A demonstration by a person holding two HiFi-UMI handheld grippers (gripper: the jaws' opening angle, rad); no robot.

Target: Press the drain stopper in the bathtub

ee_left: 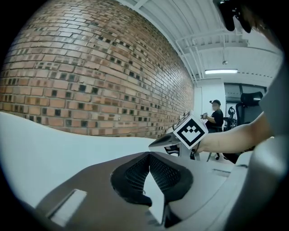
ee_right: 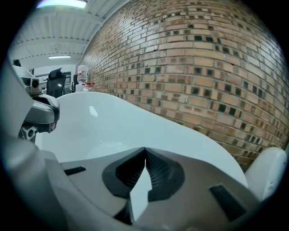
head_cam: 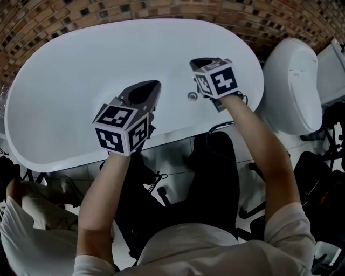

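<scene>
A white oval bathtub [head_cam: 81, 70] fills the head view. Its small round metal drain stopper [head_cam: 192, 96] sits in the tub floor toward the near right. My right gripper [head_cam: 195, 62] hovers just beyond and right of the stopper, jaws shut on nothing. Left of the stopper, my left gripper [head_cam: 153, 84] hangs over the tub floor, also shut and empty. The left gripper view shows the shut jaws [ee_left: 148, 154] and the right gripper's marker cube [ee_left: 190, 131] ahead. In the right gripper view, the closed jaws [ee_right: 145, 149] point over the tub's inside [ee_right: 104, 126]; the stopper is hidden there.
A brick wall [head_cam: 161, 11] curves behind the tub. A white toilet [head_cam: 291, 86] stands close at the tub's right end. A water bottle [ee_right: 82, 74] rests on the tub's far rim. A person [ee_left: 216, 115] sits in the background. Dark gear lies on the floor [head_cam: 215, 161].
</scene>
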